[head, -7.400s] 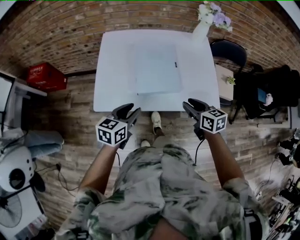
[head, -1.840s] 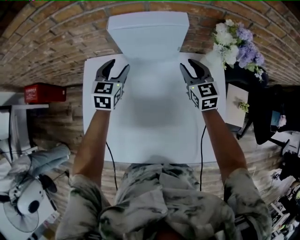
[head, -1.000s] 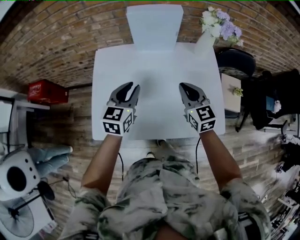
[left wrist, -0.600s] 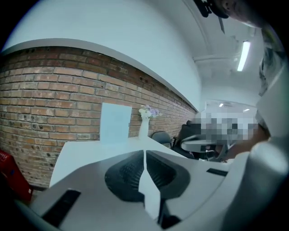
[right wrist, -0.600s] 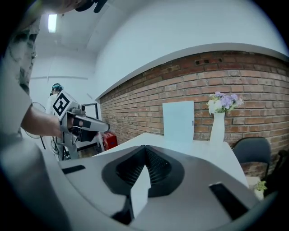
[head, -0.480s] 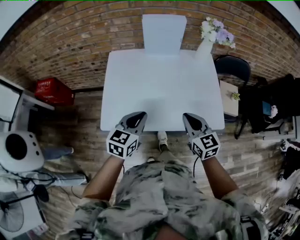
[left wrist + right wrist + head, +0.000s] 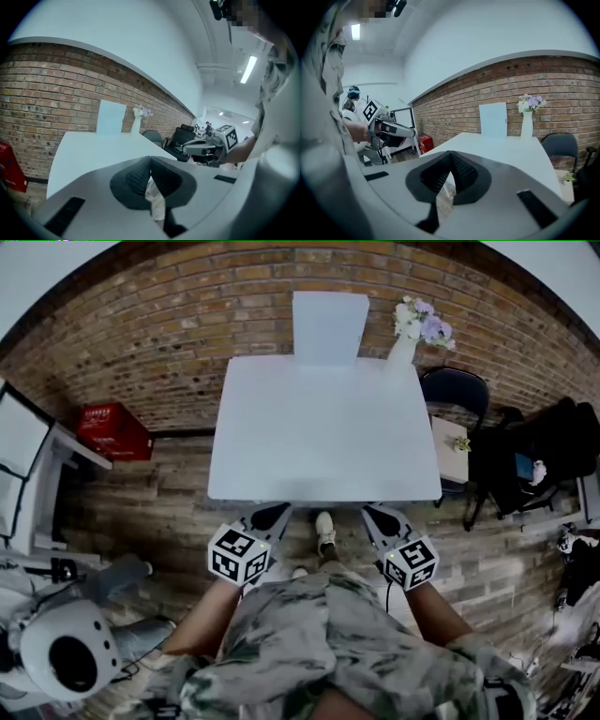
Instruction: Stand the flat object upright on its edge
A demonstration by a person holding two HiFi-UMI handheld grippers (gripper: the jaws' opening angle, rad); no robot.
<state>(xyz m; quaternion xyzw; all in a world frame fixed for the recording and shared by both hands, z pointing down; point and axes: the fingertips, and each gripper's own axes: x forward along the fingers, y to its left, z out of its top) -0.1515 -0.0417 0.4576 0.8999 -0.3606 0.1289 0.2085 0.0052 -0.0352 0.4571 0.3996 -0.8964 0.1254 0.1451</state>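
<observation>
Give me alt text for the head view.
A flat white panel stands upright at a white table's far edge, beside a flower vase. The left hand-held gripper and right hand-held gripper, both shut, hover near the table's front edge.

Office-like workroom, brick wall (image 7: 169,324), white table (image 7: 323,427), black office chair (image 7: 455,390), vase of flowers (image 7: 408,338), ceiling strip light (image 7: 247,69)

Right gripper (image 7: 450,153), fingers together, white panel (image 7: 493,119) upright before brick wall (image 7: 454,108), vase (image 7: 527,125) beside
</observation>
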